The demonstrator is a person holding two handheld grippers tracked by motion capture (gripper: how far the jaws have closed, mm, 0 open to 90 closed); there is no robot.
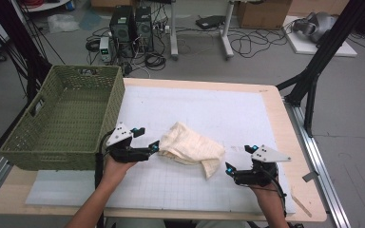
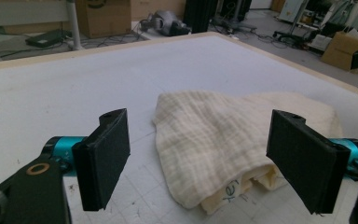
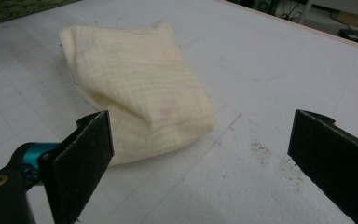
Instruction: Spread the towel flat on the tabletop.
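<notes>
A cream, crumpled cloth (image 1: 192, 148) lies on the white gridded mat (image 1: 218, 114) near the table's middle. My left gripper (image 1: 153, 148) is at the cloth's left edge, open, its jaws spread on either side of the cloth (image 2: 214, 144) just ahead of them. My right gripper (image 1: 229, 170) is open too, a little right of the cloth's hanging corner; the cloth (image 3: 140, 93) lies just beyond its left jaw, with nothing between the pads (image 3: 81, 163). The left gripper (image 2: 205, 163) and right gripper (image 3: 200, 168) hover low over the mat.
A green woven basket (image 1: 64, 118) stands at the table's left, close behind my left hand. The wooden table edge (image 1: 285, 142) runs along the right. Computers, cables and boxes lie on the floor beyond. Small dark specks (image 3: 261, 147) mark the mat.
</notes>
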